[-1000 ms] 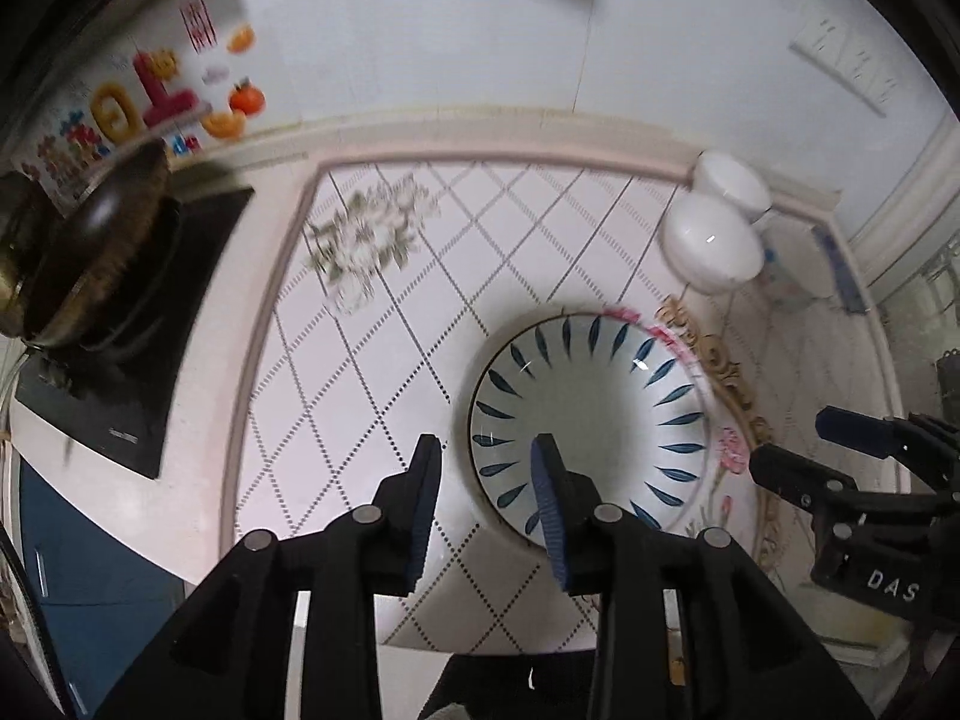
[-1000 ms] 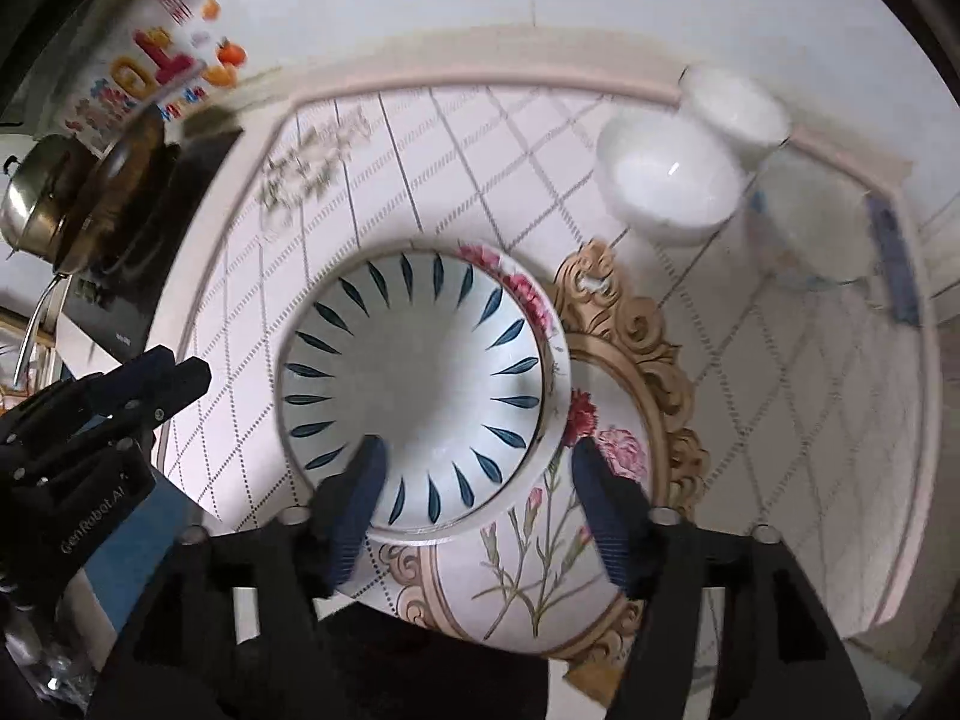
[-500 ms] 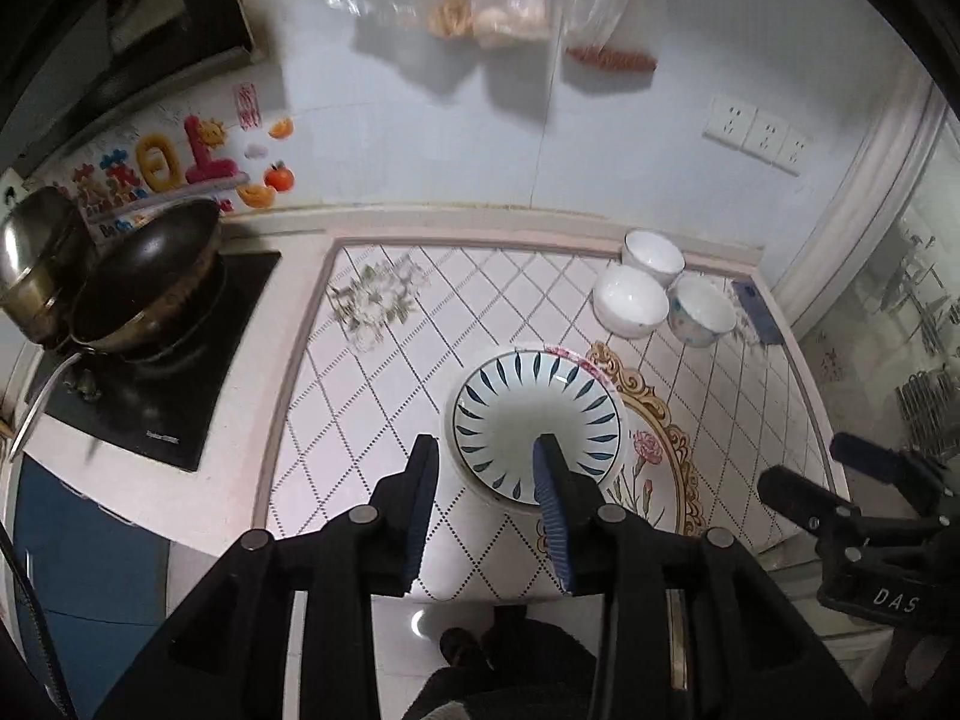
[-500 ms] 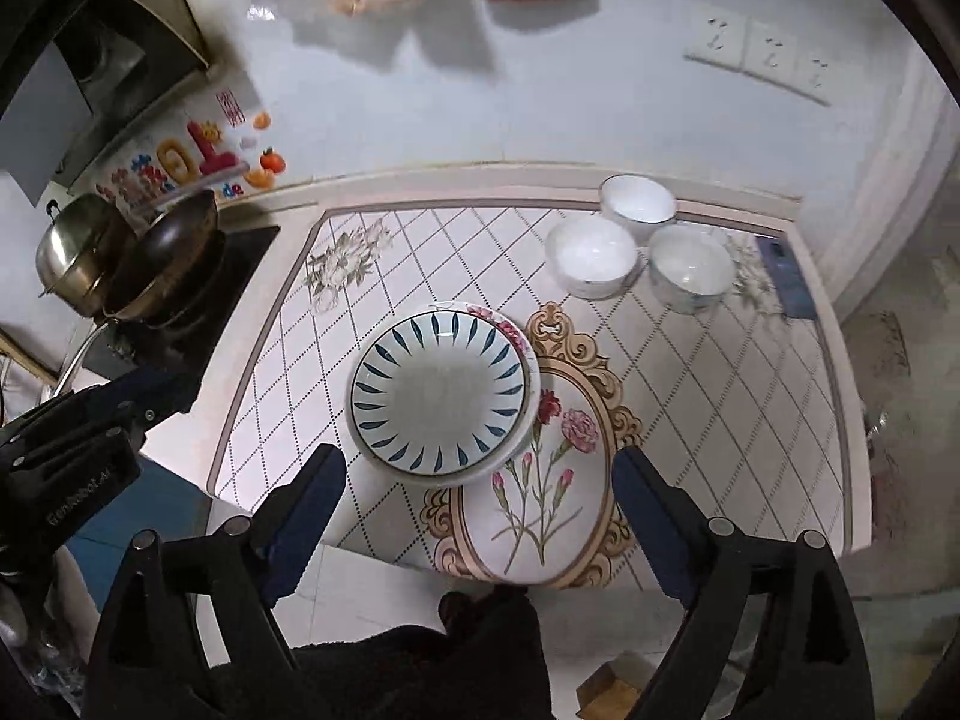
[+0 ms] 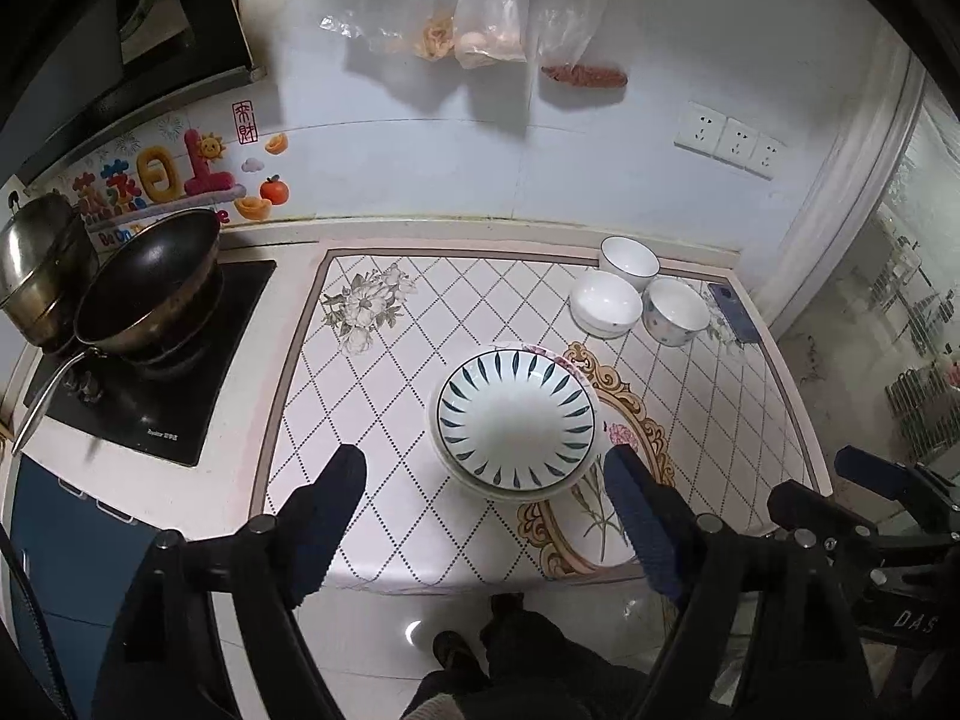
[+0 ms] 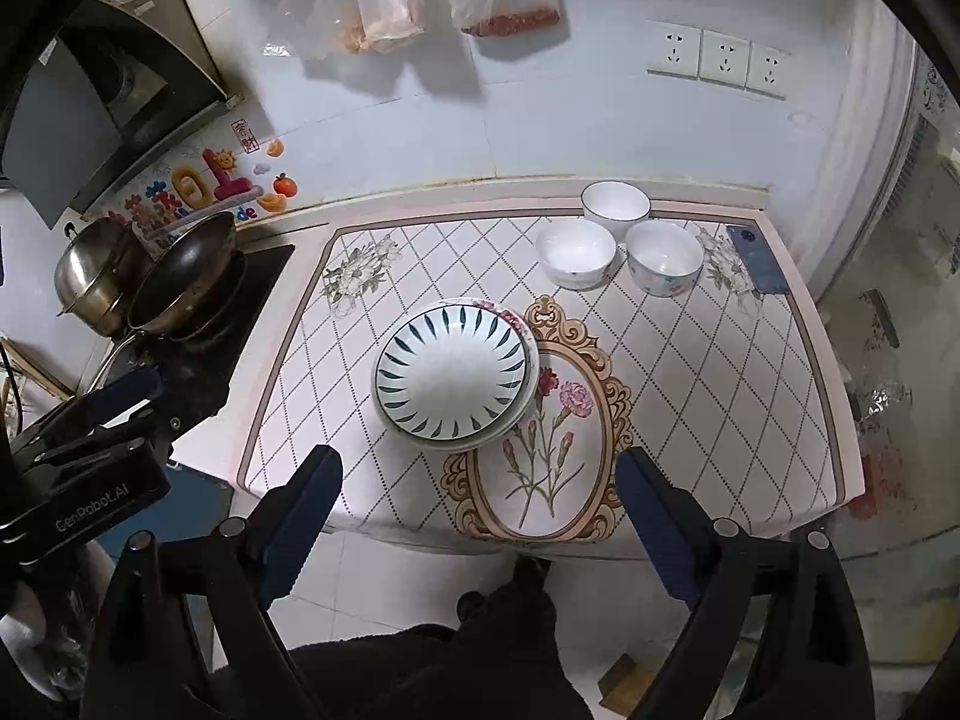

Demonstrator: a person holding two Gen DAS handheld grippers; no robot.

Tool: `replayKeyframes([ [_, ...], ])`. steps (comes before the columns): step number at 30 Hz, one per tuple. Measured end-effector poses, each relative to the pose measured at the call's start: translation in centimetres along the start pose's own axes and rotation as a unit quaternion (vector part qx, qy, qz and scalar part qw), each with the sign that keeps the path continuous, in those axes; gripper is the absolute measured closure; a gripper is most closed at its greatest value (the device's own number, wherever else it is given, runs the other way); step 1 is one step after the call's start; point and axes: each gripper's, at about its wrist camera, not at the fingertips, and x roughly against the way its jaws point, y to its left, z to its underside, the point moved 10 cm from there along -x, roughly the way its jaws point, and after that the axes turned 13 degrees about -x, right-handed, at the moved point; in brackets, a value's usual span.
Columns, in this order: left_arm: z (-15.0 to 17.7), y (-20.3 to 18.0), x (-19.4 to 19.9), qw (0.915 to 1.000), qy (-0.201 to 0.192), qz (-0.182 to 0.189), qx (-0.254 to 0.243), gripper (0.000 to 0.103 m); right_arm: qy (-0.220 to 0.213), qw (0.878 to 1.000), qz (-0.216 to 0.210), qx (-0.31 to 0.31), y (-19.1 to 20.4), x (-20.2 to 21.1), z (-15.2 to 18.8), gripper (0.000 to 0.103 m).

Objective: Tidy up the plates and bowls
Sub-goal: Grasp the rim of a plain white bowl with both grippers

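Both grippers [image 5: 480, 516] [image 6: 480, 510] are black frames with silver screws and ribbed blue pads [image 6: 651, 525]; the person wears dark clothes [image 6: 480, 660].

White plate [image 6: 451, 372] with dark-blue leaf strokes; 3 white bowls [image 6: 575, 251]; diamond-patterned floral counter mat [image 6: 708, 372].

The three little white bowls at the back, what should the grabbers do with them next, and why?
Probably reach the right gripper toward the three small white bowls, to nest one into another. They sit apart, unstacked, while the blue-leaf patterned plate already rests on a stack. Both the right and left gripper hang open and empty.
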Motion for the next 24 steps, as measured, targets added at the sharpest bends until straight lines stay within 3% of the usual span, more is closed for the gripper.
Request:
replayKeyframes([
  [4,-1.9,-0.4,-2.2,1.0000,0.006,-0.007,0.000,0.022,0.004,1.000,-0.009,-0.014,-1.1,-1.1,-1.9,0.008],
  [12,-8.8,-1.4,-11.0,0.9990,0.023,-0.034,-0.016,0.022,0.014,0.997,-0.025,-0.071,-6.4,-9.6,-11.3,0.008],
  [18,-12.0,-4.1,-23.0,0.9912,0.123,0.049,0.001,0.022,0.070,0.985,-0.055,-0.150,-11.5,-20.6,-17.6,0.008],
  [20,-12.8,-5.1,-26.9,0.9871,0.146,0.064,0.009,0.028,0.096,0.977,-0.068,-0.176,-12.8,-24.5,-19.1,0.010],
  [22,-13.4,-5.9,-30.1,0.9824,0.171,0.075,0.012,0.038,0.119,0.970,-0.077,-0.196,-13.7,-27.5,-19.8,0.022],
  [24,-13.4,-6.6,-33.0,0.9764,0.196,0.088,0.017,0.040,0.142,0.963,-0.081,-0.215,-14.5,-30.7,-20.5,0.029],
])
